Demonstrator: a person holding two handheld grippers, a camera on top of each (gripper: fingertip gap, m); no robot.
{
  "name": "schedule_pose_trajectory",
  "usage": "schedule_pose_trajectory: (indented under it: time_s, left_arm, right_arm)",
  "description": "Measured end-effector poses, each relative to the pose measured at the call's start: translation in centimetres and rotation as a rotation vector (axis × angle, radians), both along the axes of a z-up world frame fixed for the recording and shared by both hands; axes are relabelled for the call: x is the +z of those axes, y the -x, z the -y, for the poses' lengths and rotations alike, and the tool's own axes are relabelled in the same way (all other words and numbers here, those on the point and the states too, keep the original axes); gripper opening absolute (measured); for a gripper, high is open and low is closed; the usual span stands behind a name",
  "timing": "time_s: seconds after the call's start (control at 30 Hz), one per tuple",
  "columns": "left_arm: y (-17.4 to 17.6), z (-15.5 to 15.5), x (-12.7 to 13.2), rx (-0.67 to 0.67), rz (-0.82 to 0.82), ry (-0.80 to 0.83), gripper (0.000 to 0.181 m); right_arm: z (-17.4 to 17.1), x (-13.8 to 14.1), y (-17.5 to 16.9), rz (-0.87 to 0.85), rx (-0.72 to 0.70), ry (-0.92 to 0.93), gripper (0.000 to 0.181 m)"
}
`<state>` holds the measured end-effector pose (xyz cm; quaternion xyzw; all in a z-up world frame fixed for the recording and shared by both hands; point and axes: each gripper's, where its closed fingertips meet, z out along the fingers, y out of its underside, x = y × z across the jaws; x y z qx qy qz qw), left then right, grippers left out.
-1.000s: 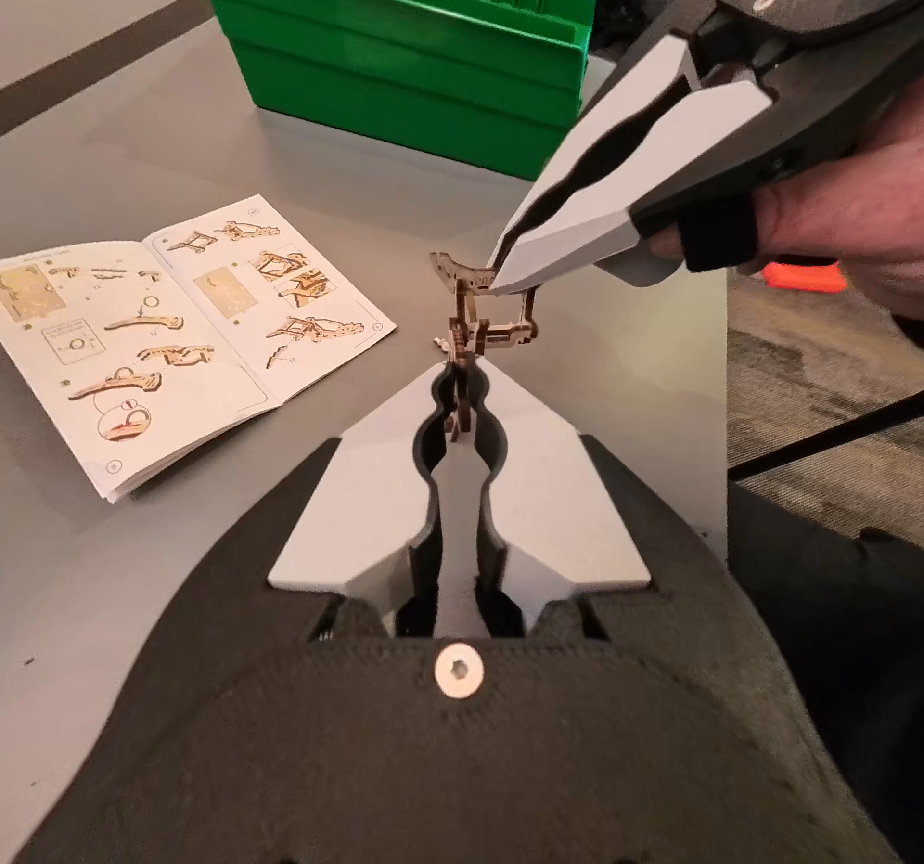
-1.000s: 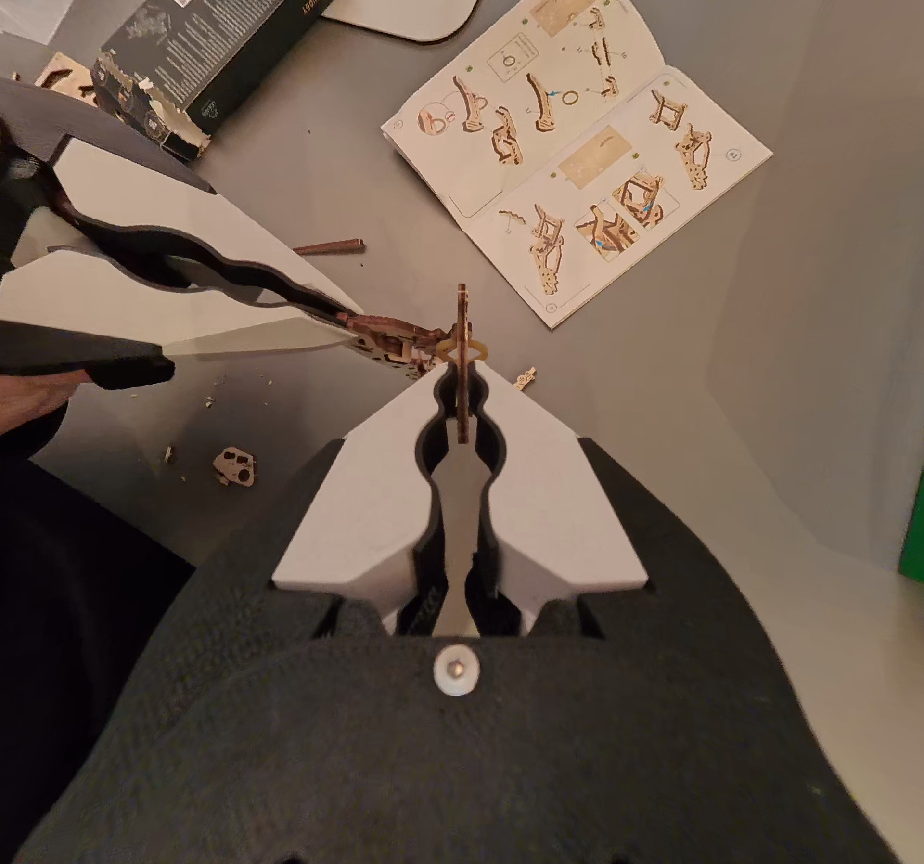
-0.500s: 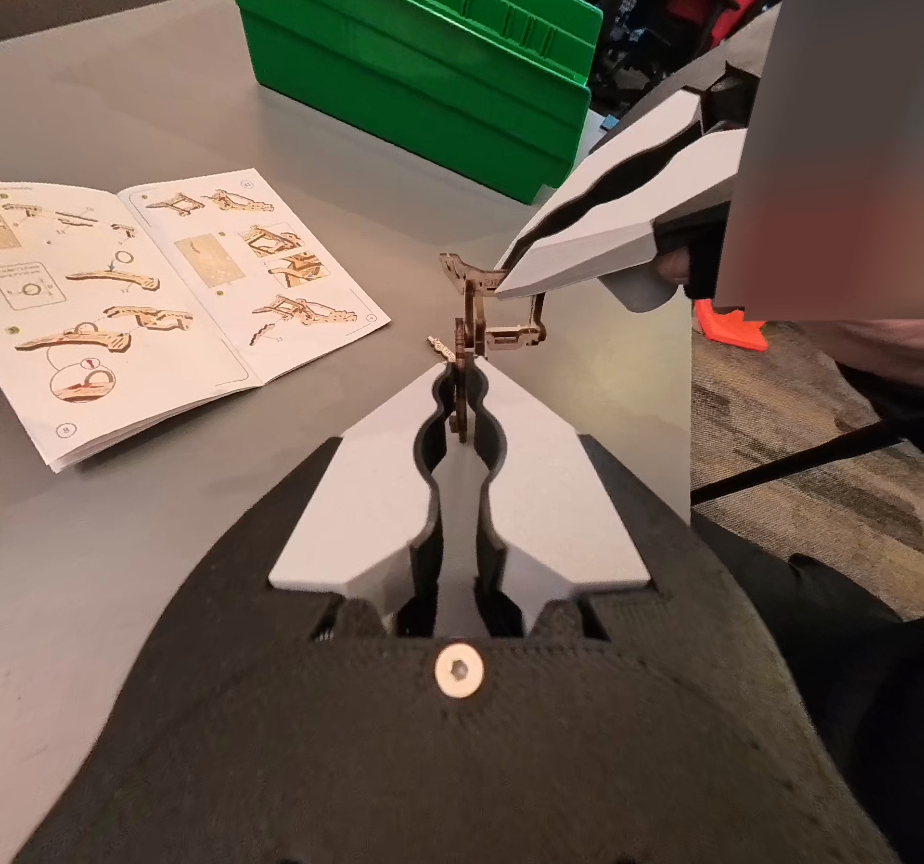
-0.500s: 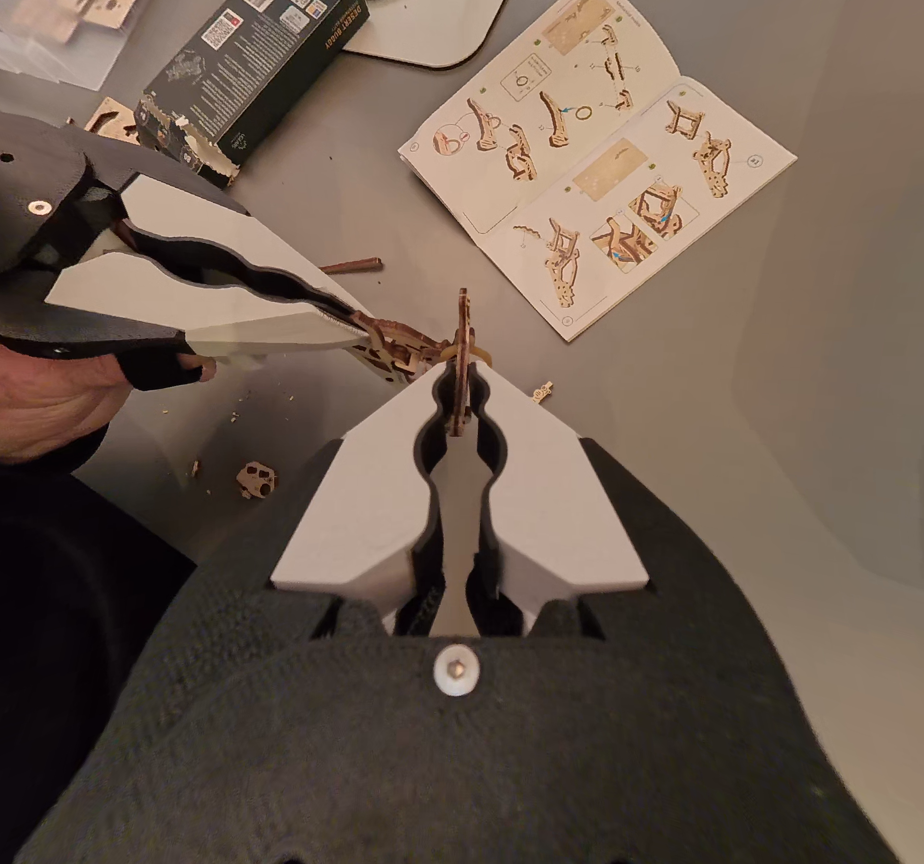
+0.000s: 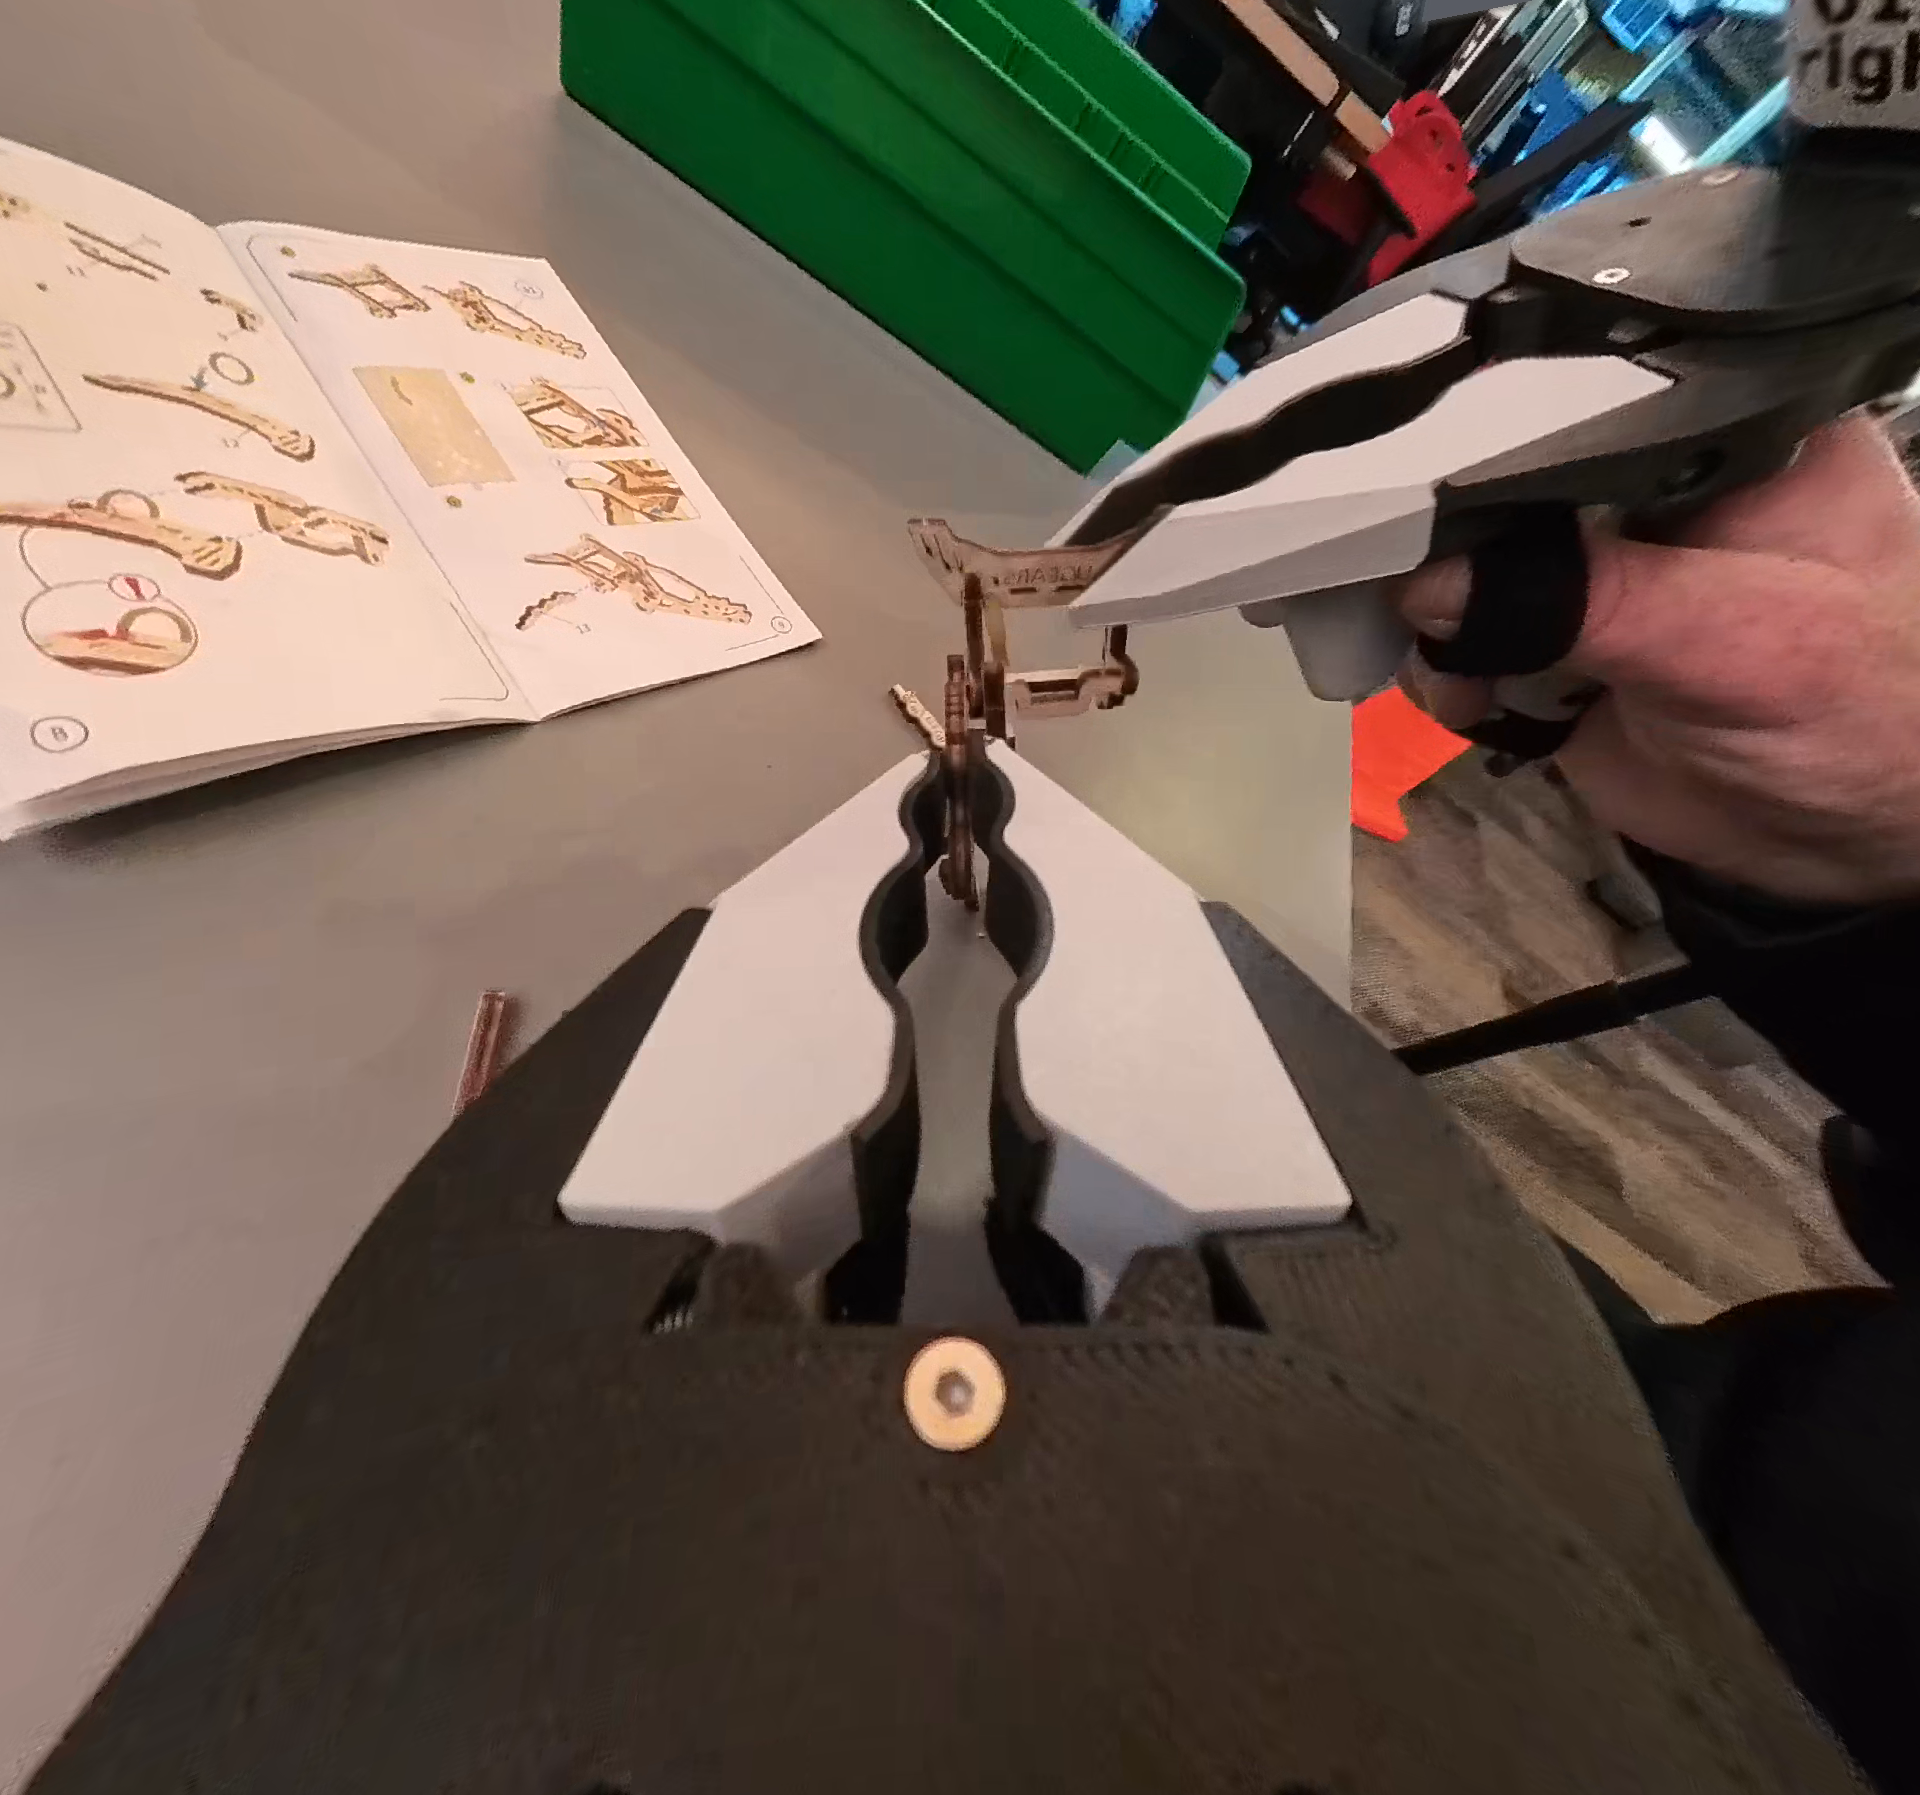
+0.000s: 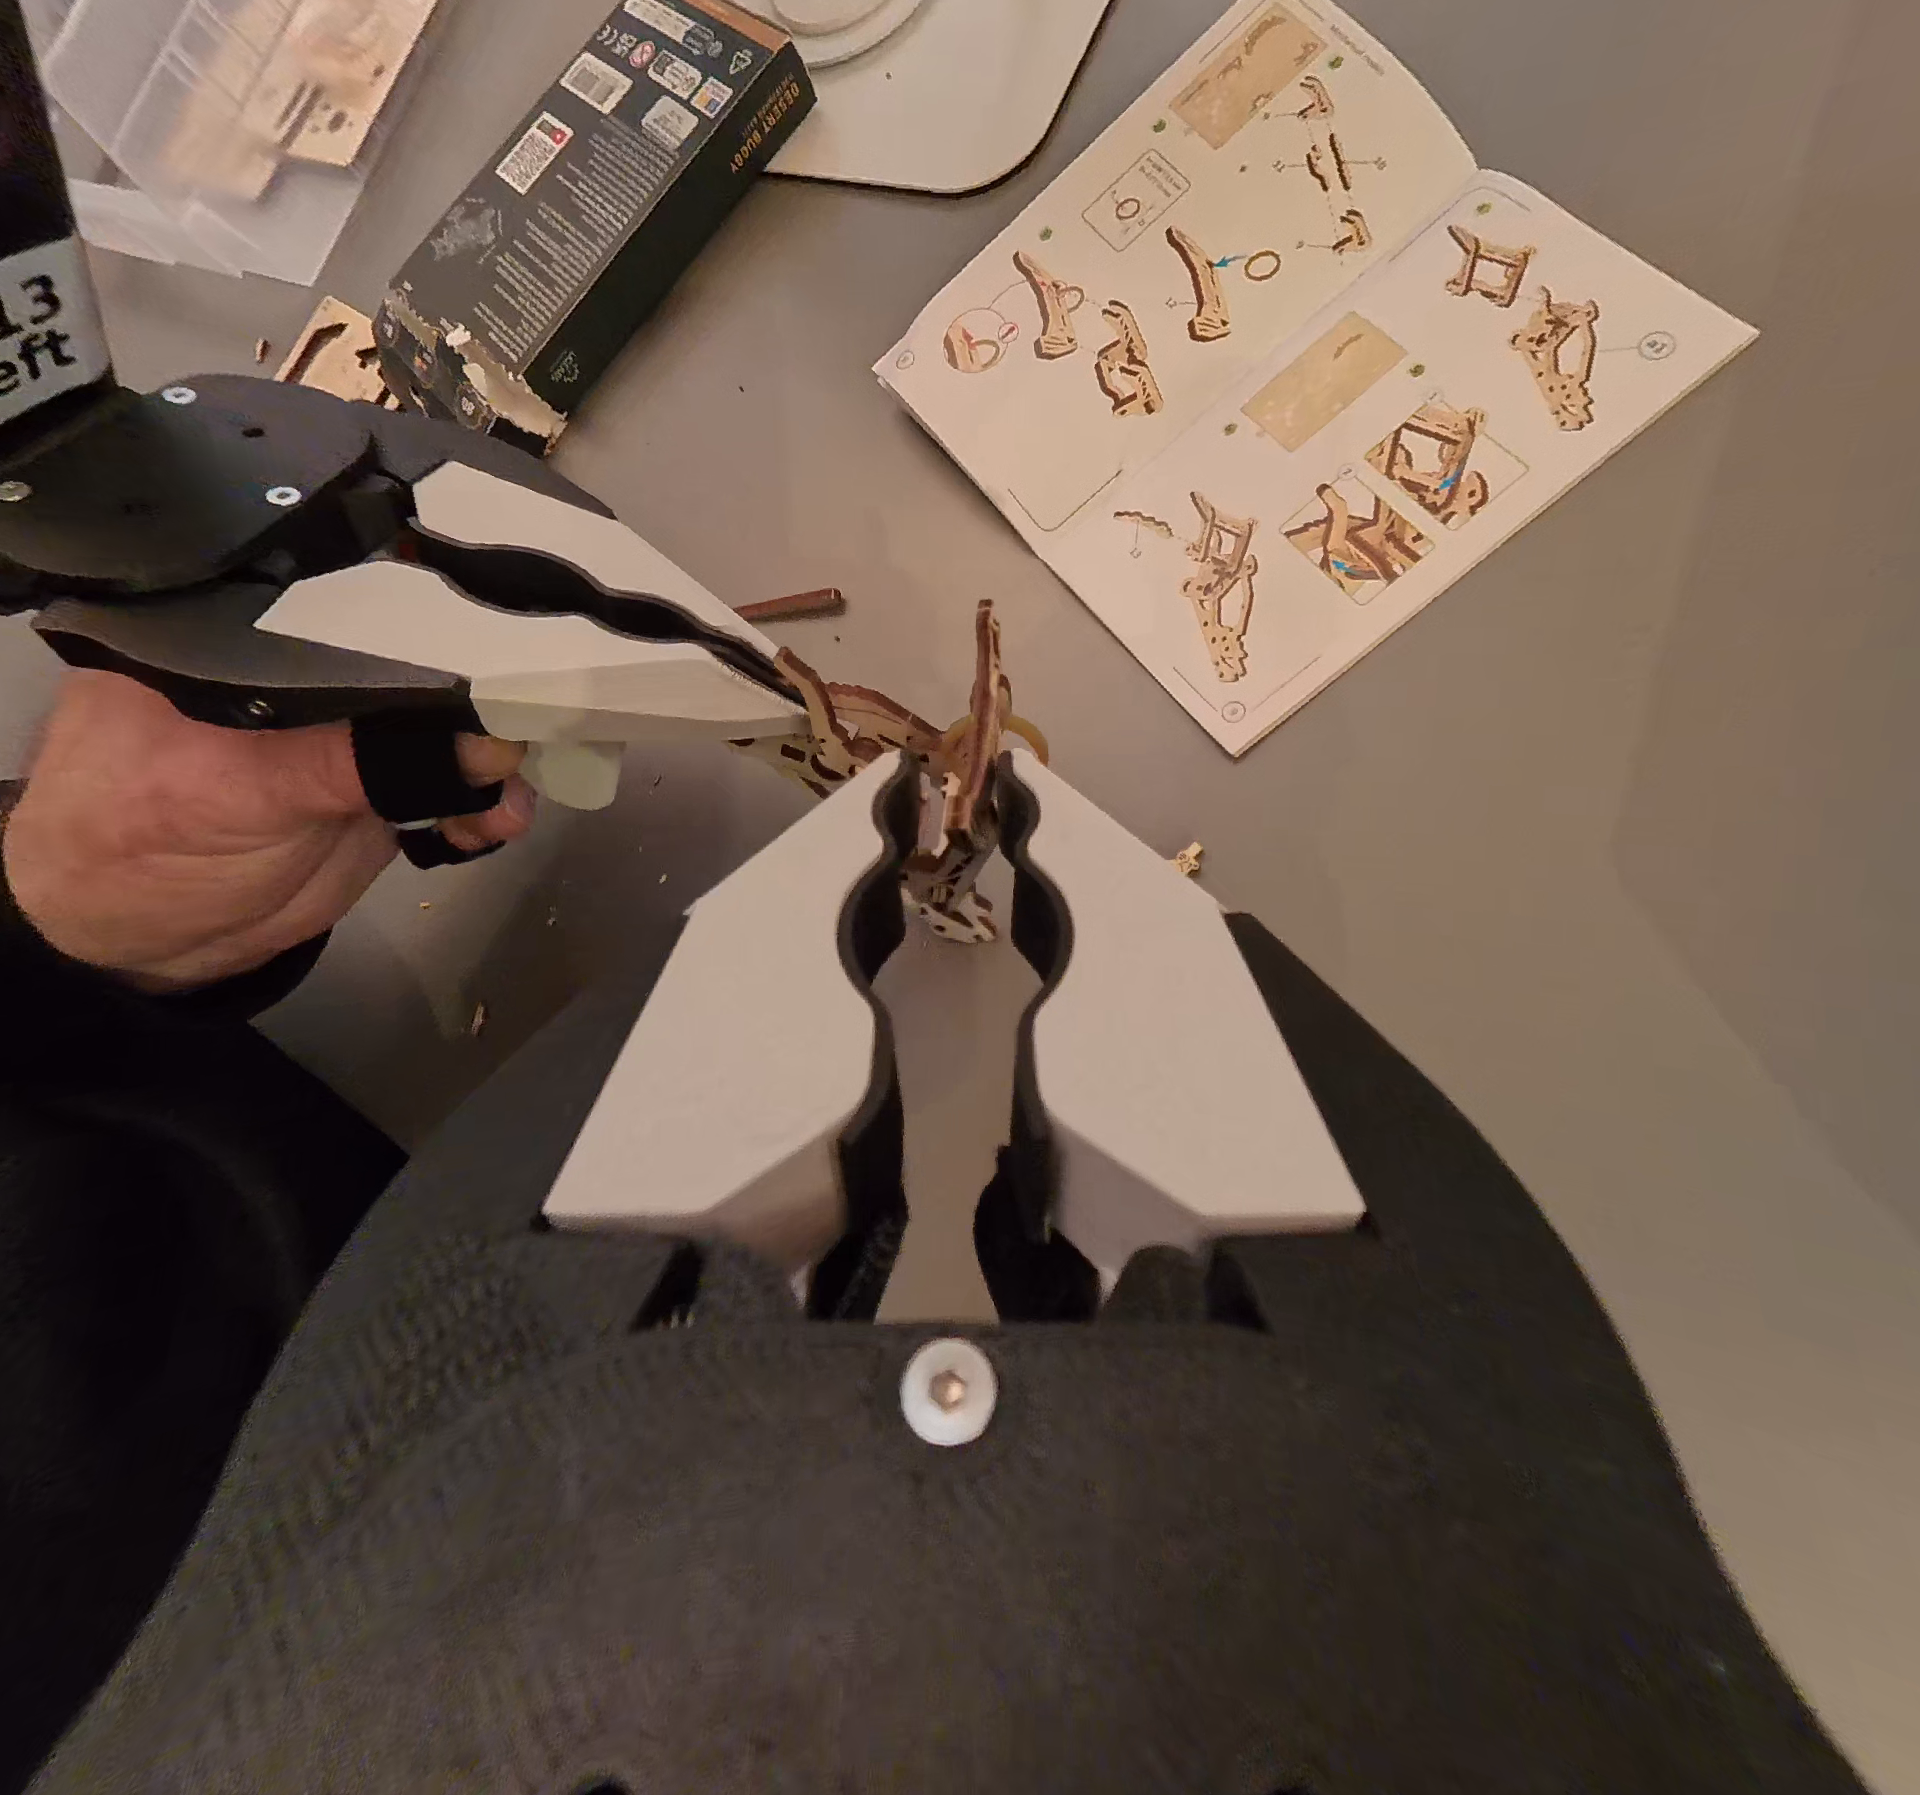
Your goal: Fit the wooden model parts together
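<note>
While both my grippers, left [image 5: 961, 769] and right [image 6: 951, 789], are pinching the thin, brittle laser-cut wooden assembly [image 5: 1003, 633] mid-frame, I am gripping only its flat faces.

Evenly and brightly lit in the left wrist view, cool in tone; dimmer and warmer in the right wrist view. Soft shadow on the bench [image 5: 312, 966] just under the open booklet [image 5: 343, 498], its near edge slightly smeared. Strong wide-angle bending beyond the booklet, where the green bin [image 5: 883, 135] leans and stretches. Sharp print on the booklet [image 6: 1320, 343] in the right wrist view; blurred clear tray [image 6: 239, 52] far to its left. No harsh glare.
</note>
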<state>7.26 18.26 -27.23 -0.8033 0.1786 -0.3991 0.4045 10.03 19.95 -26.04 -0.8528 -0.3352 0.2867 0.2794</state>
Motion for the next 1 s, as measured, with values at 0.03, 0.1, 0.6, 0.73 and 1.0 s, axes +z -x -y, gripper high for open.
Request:
schedule_pose_trajectory:
  time_s: [0.03, 0.1, 0.6, 0.73, 1.0]
  left_arm:
    - [0.1, 0.0, 0.0, 0.000, 0.018, 0.007, 0.001]
    - [0.3, -0.1, -0.2, 0.005, 0.043, 0.022, 0.001]
    - [0.9, -0.6, -1.1, 0.004, 0.159, 0.111, 0.001]
    - [0.8, -0.5, -1.3, -0.004, 0.164, 0.125, 0.001]
    - [1.0, -0.7, -1.7, -0.014, 0.222, 0.164, 0.001]
  right_arm:
    - [-0.1, 0.1, 0.1, -0.008, -0.002, 0.002, 0.014]
    - [-0.1, 0.3, 0.3, -0.036, 0.001, 0.020, 0.016]
    - [-0.1, 0.5, 1.3, -0.312, 0.027, 0.200, 0.026]
    - [-0.1, 0.4, 1.4, -0.372, 0.037, 0.227, 0.026]
    - [0.1, -0.1, 1.2, -0.428, 0.049, 0.235, 0.027]
